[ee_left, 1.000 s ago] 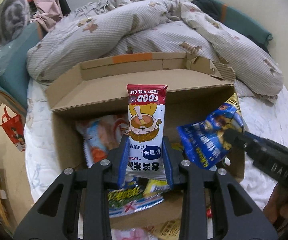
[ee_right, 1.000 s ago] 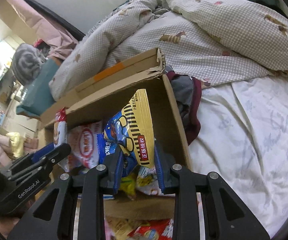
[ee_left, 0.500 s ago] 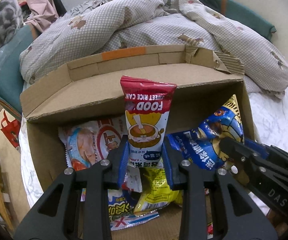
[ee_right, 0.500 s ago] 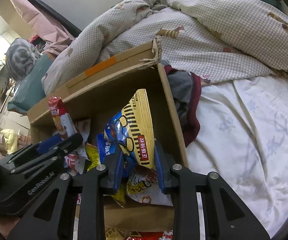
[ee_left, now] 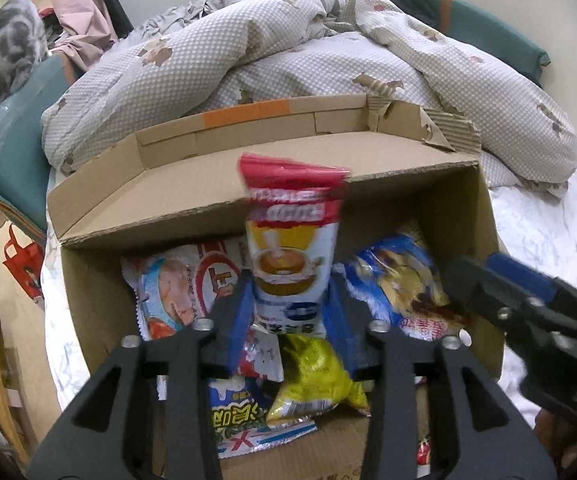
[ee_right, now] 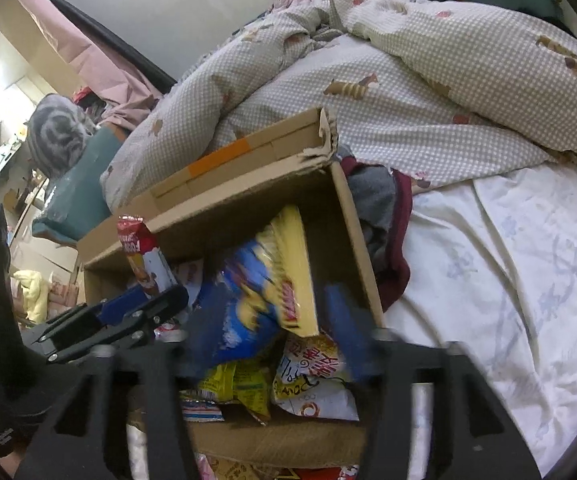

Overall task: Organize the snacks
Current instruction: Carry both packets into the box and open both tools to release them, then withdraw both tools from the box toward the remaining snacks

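On a rumpled bed, a cardboard box (ee_left: 192, 200) sits half-filled with snack bags, its far flap standing up against a checked duvet (ee_left: 328, 52). The left gripper (ee_left: 288, 312) stands over the middle of the box, its blue-padded fingers spread and no longer pinching the red-topped rice cake packet (ee_left: 292, 240) that stands upright between them; gaps show on both sides of the packet. To its right, the right gripper (ee_right: 276, 332) is parted as well, with the blue and yellow snack bag (ee_right: 276, 280) leaning loose between its blurred fingers against the box's right wall. Lower in the box lie a white and red bag (ee_left: 192, 280), a yellow bag (ee_left: 312, 376) and a blue and green packet (ee_left: 236, 416). A grey and maroon garment (ee_right: 384, 232) is bunched just outside the box's right wall on the white sheet (ee_right: 508, 300).
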`<state>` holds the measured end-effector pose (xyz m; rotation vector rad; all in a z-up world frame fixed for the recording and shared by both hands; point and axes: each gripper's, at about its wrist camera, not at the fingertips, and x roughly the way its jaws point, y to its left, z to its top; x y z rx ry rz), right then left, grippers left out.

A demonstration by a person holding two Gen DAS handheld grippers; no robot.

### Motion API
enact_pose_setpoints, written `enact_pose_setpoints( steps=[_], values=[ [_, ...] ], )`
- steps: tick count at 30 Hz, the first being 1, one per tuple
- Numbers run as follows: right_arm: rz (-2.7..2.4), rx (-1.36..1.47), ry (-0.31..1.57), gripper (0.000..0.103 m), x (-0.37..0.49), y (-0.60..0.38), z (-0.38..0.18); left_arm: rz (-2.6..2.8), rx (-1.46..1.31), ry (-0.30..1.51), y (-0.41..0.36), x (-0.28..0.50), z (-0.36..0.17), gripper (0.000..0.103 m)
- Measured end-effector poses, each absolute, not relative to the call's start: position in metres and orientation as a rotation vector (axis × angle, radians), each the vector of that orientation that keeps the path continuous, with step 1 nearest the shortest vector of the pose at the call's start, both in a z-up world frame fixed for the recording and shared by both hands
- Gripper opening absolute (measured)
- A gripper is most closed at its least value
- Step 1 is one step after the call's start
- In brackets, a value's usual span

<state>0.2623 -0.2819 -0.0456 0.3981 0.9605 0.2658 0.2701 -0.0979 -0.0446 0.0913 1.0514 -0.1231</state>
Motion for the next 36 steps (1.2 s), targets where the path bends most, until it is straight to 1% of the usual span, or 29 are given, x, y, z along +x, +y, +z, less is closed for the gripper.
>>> enact_pose_setpoints(
  steps=[2, 4, 18, 25, 28, 36],
  values=[
    [0.277, 0.413, 0.949, 0.075, 0.262, -0.283, -0.042, -0.133, 0.075, 1.049, -0.095, 0.267, -0.042, 0.061],
    [0.283, 0.422, 0.950, 0.075, 0.262, -0.285, -0.040, -0.136, 0.058, 1.044, -0.093, 0.263, -0.040, 0.070],
    [0.314, 0.418, 0.937, 0.075, 0.246, -0.283, -0.029, -0.092, 0.018, 1.027, -0.068, 0.239, -0.024, 0.070],
    [0.332, 0.405, 0.959, 0.075, 0.224, -0.283, -0.023, -0.064, 0.005, 0.989, -0.046, 0.210, -0.016, 0.070],
    [0.354, 0.432, 0.963, 0.075, 0.214, -0.283, -0.018, -0.049, -0.026, 0.983, -0.029, 0.195, -0.012, 0.070],
    [0.377, 0.389, 0.987, 0.075, 0.172, -0.272, -0.017, -0.042, -0.107, 0.948, 0.012, 0.150, -0.001, 0.070]
  ],
)
